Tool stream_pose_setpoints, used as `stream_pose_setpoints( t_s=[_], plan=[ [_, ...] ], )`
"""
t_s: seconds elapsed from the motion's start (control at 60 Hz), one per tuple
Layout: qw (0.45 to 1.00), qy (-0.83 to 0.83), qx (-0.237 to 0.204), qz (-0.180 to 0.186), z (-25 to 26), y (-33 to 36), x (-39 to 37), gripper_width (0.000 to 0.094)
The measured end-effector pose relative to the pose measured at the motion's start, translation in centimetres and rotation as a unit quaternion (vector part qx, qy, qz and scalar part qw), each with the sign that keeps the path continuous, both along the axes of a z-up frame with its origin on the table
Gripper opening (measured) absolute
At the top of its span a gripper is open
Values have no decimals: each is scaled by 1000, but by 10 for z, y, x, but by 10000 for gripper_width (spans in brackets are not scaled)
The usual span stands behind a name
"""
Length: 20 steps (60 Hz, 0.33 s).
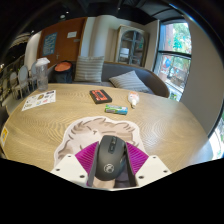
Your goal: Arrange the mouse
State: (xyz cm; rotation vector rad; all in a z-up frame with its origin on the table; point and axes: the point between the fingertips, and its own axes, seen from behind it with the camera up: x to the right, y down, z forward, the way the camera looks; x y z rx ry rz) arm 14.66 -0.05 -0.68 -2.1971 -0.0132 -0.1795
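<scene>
Looking across the round wooden surface, we saw a patterned mousepad near its edge. Our tongs were clenched on the dark computer mouse, both magenta pads pressing its sides, just above the mousepad's near end.

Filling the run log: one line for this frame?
gripper: shut on mouse | mouse over mat | table | step: arranging
</scene>
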Motion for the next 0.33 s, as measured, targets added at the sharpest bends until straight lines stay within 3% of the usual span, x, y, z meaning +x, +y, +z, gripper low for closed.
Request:
stream_pose_setpoints(
  t_s=[0.033, 0.1, 0.117, 0.15, 0.333],
  plan=[
    [1000, -2, -5, 7, -1, -3, -1, 544],
    [1000, 7, 0, 27, 7, -12, -9, 838],
    [999, 10, 4, 31, 12, -16, -13, 876],
    [999, 18, 16, 39, 16, -23, -13, 841],
    [996, 44, 54, 60, 43, -100, -8, 849]
  ],
)
